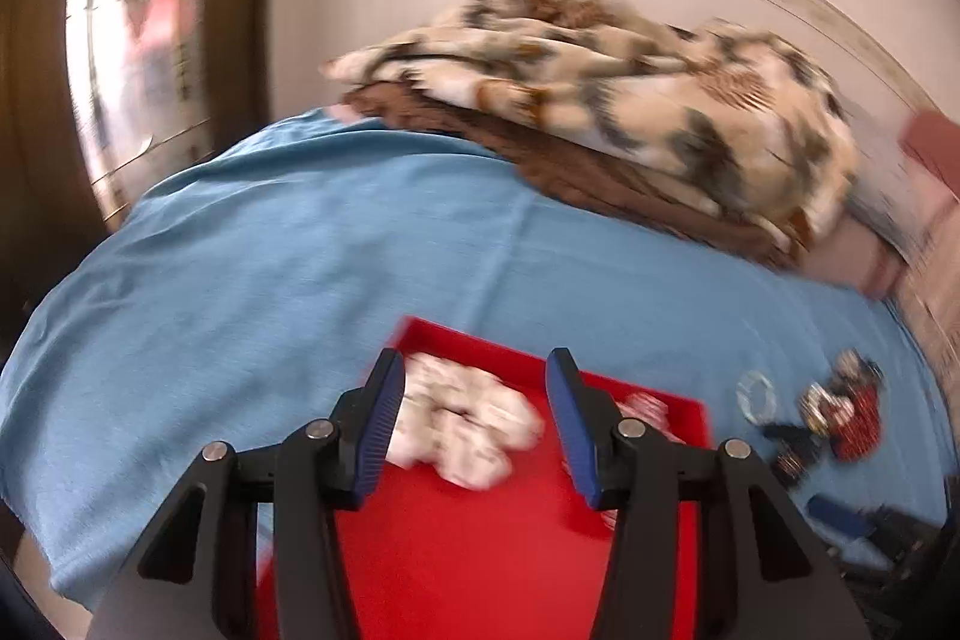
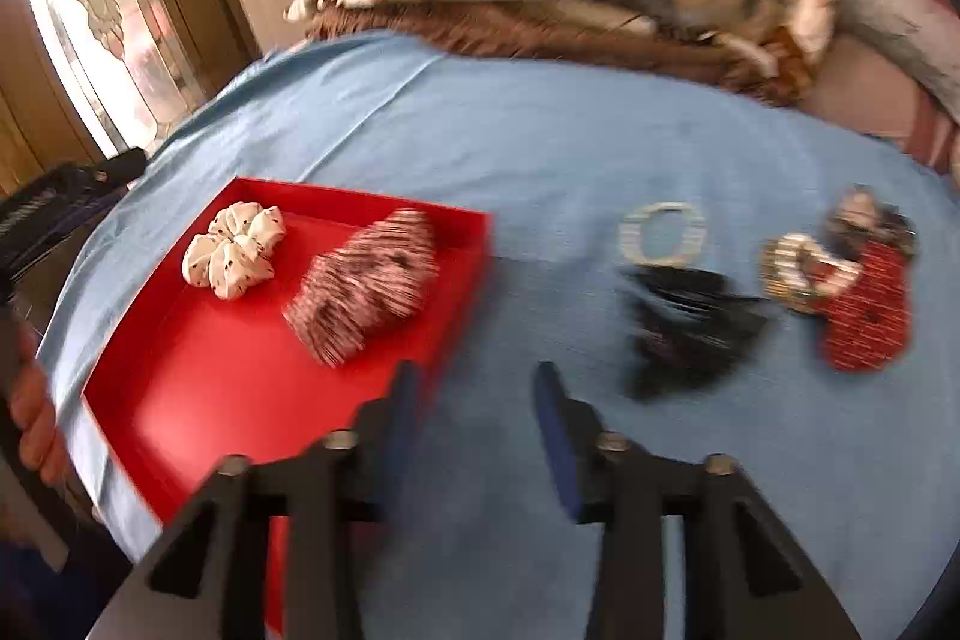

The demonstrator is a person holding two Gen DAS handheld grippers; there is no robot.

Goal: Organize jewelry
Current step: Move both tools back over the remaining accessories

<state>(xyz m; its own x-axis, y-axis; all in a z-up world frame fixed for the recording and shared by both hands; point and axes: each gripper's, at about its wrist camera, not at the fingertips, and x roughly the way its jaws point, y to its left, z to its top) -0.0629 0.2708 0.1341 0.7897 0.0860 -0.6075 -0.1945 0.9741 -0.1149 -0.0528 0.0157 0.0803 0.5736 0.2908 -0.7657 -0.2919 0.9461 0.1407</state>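
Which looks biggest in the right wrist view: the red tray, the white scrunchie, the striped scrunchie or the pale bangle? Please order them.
1. red tray
2. striped scrunchie
3. white scrunchie
4. pale bangle

The last two look close in size, and motion blur smears the bangle, so their order is unsure.

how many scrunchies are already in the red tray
2. The white dotted scrunchie lies toward the far left of the red tray; the striped scrunchie lies to its right, near the tray's right wall. Others remain outside on the blue sheet.
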